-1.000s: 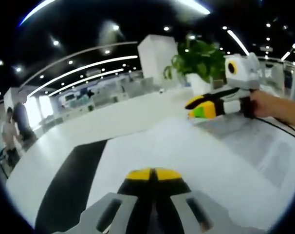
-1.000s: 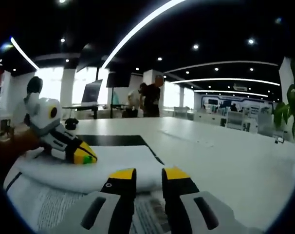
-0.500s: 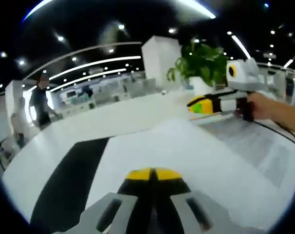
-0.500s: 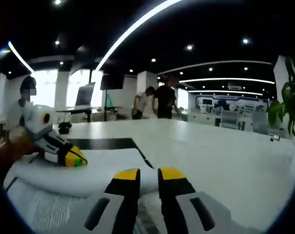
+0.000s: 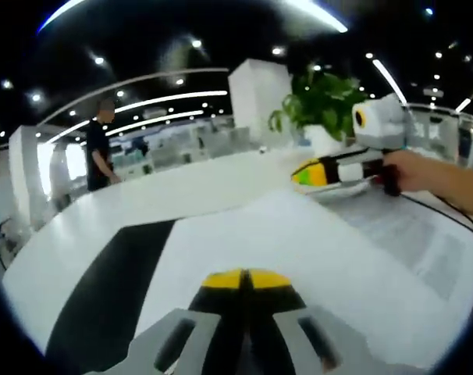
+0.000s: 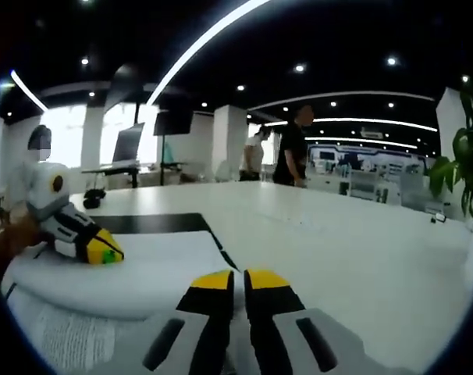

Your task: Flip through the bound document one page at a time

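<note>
The bound document lies open on a white table. In the left gripper view my left gripper [image 5: 246, 279] is shut, its yellow tips low over a blank white page [image 5: 299, 250], with the black cover [image 5: 104, 305] on the left. My right gripper [image 5: 313, 173], held by a hand [image 5: 424, 168], hovers over the far edge of the printed page [image 5: 412, 234]. In the right gripper view my right gripper [image 6: 238, 280] has its jaws together over the curved white page [image 6: 135, 269]. The left gripper [image 6: 92, 244] rests on that page at the left. I cannot tell whether a sheet is pinched.
A potted plant [image 5: 322, 98] stands at the back of the table beside a white pillar [image 5: 256, 90]. The white table [image 6: 361, 250] stretches wide to the right of the document. People [image 6: 295, 152] walk in the office behind it.
My right gripper's jaws have closed from a clear gap to touching. My left gripper stays shut. The people in the background have walked to the right.
</note>
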The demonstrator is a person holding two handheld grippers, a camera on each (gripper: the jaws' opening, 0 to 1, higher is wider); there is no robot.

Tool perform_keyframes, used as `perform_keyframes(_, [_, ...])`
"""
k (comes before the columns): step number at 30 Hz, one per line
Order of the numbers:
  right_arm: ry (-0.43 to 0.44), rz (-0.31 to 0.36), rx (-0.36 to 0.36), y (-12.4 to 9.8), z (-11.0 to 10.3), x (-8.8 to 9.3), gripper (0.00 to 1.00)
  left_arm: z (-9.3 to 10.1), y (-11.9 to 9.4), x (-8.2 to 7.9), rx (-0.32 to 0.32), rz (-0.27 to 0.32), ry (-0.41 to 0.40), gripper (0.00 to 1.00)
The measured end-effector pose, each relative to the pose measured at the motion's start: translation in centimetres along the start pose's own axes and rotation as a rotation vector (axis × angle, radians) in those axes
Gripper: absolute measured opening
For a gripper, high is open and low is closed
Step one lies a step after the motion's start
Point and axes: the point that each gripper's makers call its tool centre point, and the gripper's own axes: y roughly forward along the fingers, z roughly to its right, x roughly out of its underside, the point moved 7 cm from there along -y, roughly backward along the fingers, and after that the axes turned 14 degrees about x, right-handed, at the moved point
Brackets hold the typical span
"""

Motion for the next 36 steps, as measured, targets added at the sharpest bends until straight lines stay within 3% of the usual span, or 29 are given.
perform_keyframes(8, [-0.029, -0.029, 0.002, 0.6, 0.2, 0.4, 0.05, 0.0, 0.0, 0.0, 0.0, 0.002, -0.002, 0.03])
perform_keyframes(36, [-0.091, -0.013, -0.074, -0.3, -1.8, 0.8, 0.04, -0.2, -0.1, -0.1, -0.004, 0.004, -0.001, 0.03])
